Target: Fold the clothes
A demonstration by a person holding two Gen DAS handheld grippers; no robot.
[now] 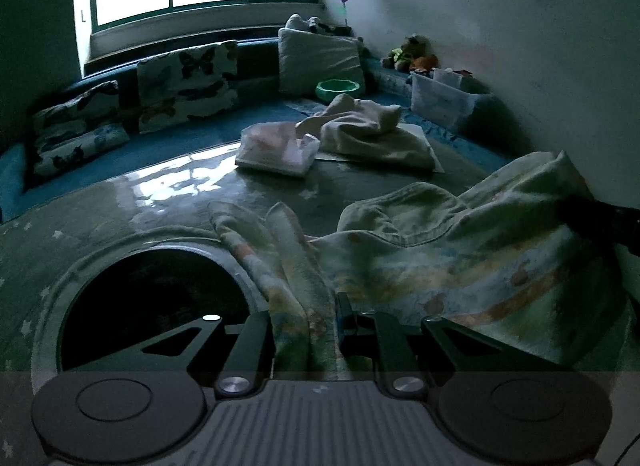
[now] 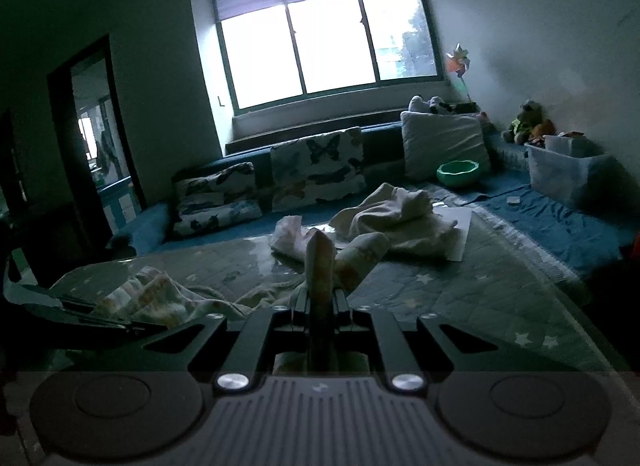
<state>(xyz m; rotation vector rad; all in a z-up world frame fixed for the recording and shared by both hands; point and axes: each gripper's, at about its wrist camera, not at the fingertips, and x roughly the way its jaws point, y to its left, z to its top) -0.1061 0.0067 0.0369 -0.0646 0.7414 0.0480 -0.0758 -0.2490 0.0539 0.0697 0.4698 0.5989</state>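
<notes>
Two hand-held grippers, left hand-held gripper (image 1: 306, 330) and right hand-held gripper (image 2: 320, 306), each pinch the printed garment (image 1: 460, 262), raised over the worktop (image 1: 168, 185) nearer than the cream heap (image 1: 372, 133); mid-fold, apparently; bringing edges together looks next.

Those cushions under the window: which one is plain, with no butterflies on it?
The plain pale cushion at the right end of the row, just behind the green bowl. The two cushions to its left are covered in butterfly prints.
</notes>
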